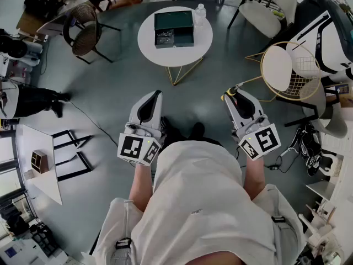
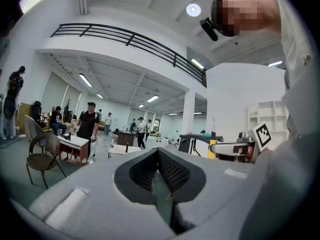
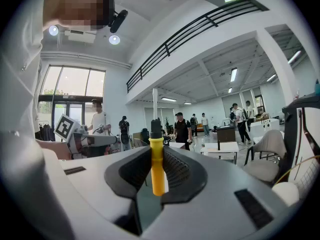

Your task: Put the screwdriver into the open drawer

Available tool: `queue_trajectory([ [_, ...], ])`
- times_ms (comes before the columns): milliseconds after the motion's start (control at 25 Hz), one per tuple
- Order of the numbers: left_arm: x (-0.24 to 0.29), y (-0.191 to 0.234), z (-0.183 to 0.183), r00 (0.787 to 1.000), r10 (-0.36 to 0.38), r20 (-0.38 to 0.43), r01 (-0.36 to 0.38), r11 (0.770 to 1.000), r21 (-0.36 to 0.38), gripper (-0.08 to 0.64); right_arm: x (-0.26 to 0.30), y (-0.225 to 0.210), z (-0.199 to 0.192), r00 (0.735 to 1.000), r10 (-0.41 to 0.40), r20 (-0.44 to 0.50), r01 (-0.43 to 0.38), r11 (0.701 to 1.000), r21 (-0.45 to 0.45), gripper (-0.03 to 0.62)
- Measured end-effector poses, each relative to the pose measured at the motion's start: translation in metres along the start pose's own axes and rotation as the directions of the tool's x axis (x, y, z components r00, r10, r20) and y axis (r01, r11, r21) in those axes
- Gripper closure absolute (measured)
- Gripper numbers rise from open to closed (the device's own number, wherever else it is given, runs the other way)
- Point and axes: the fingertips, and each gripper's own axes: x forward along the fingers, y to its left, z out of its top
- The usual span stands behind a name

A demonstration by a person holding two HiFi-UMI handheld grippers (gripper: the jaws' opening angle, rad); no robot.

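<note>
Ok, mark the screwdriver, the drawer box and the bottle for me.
screwdriver (image 3: 156,166): right gripper view, yellow handle between the jaws.
drawer box (image 1: 174,21): head view, dark green top.
bottle (image 1: 199,13): head view, its clear body.

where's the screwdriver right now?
The screwdriver is clamped in the right gripper, right of centre in the head view, well short of the open drawer on the round table.

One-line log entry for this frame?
right tongs: shut on screwdriver | left tongs: shut, empty | drawer: open, on round table ahead
</note>
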Motion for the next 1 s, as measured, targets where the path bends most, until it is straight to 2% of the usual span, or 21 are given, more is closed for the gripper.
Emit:
queue_trajectory([
  [480,0.001,-0.007,0.011,1.0,0.008,-0.012,-0.008,0.999,0.05,0.549,-0.007,-0.001,0.009,1.0,0.005,0.009,-0.005,1.0,-0.004,0.515],
  [720,0.003,-0.009,0.011,0.999,0.013,-0.032,-0.011,0.999,0.051,0.549,-0.002,0.007,0.018,0.999,0.033,0.024,-0.031,0.996,-0.089,0.515],
  [840,0.0,-0.004,0.012,0.999,0.016,-0.044,-0.014,0.999,0.046,0.549,0.004,0.012,0.021,0.998,0.052,0.03,-0.05,0.996,-0.071,0.515],
  [1000,0.001,0.011,0.012,0.998,0.018,-0.053,-0.016,0.999,0.031,0.549,0.018,0.011,0.018,0.999,0.033,0.017,-0.033,0.999,-0.04,0.515],
])
